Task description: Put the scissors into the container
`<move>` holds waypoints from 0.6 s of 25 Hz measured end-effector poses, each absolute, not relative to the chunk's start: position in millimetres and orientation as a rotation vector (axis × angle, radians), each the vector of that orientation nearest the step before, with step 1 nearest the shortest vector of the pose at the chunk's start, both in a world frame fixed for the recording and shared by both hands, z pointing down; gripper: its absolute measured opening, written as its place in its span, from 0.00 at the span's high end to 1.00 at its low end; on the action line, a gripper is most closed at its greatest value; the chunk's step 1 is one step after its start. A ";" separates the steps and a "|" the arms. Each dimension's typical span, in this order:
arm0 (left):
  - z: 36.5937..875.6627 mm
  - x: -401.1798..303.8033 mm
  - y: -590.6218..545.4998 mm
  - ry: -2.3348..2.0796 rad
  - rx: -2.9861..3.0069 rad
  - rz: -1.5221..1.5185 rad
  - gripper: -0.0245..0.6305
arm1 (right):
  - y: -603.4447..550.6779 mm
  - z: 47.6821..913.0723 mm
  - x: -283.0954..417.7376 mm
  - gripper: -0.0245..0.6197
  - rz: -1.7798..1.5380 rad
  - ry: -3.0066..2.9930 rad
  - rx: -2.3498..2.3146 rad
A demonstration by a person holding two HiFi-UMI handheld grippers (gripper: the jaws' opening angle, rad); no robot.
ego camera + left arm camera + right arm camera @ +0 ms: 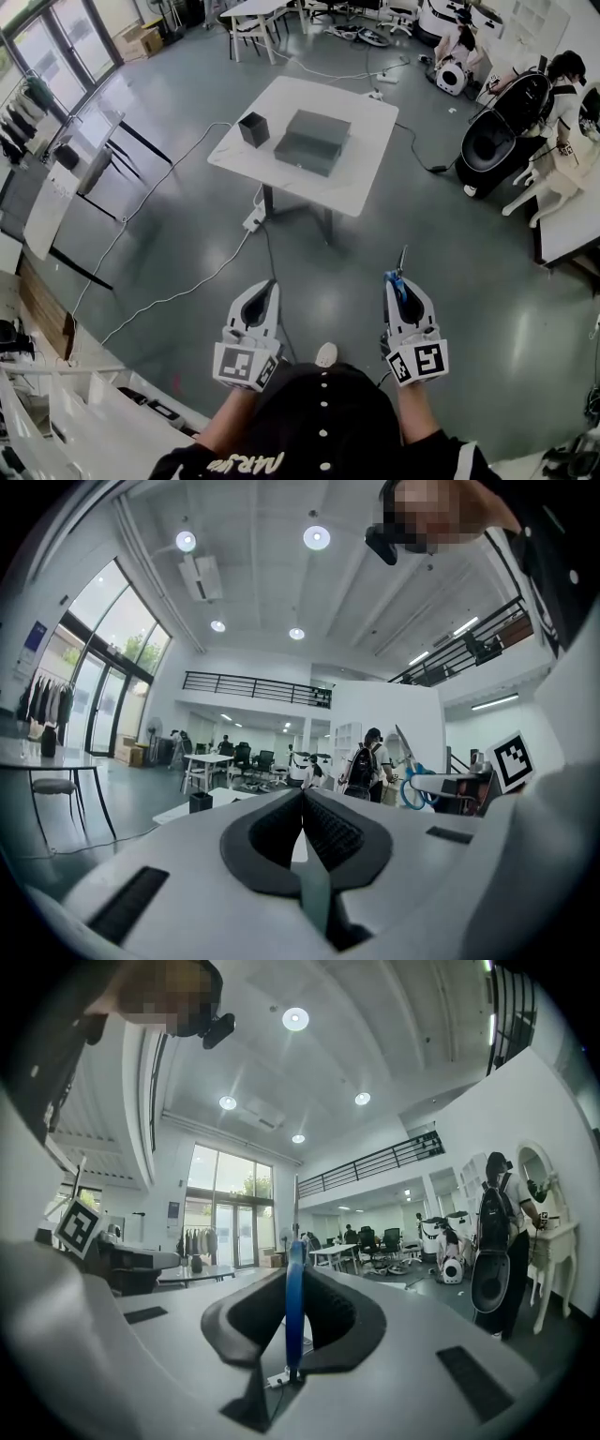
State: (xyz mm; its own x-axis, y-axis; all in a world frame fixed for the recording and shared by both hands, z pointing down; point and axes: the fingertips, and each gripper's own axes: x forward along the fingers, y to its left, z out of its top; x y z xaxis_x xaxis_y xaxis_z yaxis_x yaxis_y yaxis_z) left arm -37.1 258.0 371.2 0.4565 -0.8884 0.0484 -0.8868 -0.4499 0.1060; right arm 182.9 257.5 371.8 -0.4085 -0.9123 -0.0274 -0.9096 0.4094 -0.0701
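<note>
the scissors are sitting edge-on, gripped between the right gripper's fingers with the blade pointing ahead, so the pick-up is looking done. the drop is remaining. the black container is standing on the white worktop beside a grey box, well apart from both grippers. the left gripper is holding its fingers closed on nothing. a cable is trailing over the floor toward the worktop's legs, likely a trip risk. people are working far off right.
</note>
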 end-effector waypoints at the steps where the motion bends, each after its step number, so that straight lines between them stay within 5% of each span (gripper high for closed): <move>1: 369.4 -33.7 258.2 -1.590 2.575 -0.030 0.92 | 256.0 372.1 185.8 0.87 -0.070 2.593 -1.667; 15: 384.4 -40.5 234.5 -1.638 2.520 -0.005 0.92 | 214.7 384.1 173.5 0.87 -0.088 2.651 -1.603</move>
State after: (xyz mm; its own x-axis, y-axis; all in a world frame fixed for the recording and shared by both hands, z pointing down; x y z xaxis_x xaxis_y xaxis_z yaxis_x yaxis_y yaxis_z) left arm -40.5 234.5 384.4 0.4089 -0.9098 0.0710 -0.9093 -0.3997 0.1157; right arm 173.5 214.7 384.1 -0.4646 -0.8855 -0.0068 -0.8831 0.4638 -0.0706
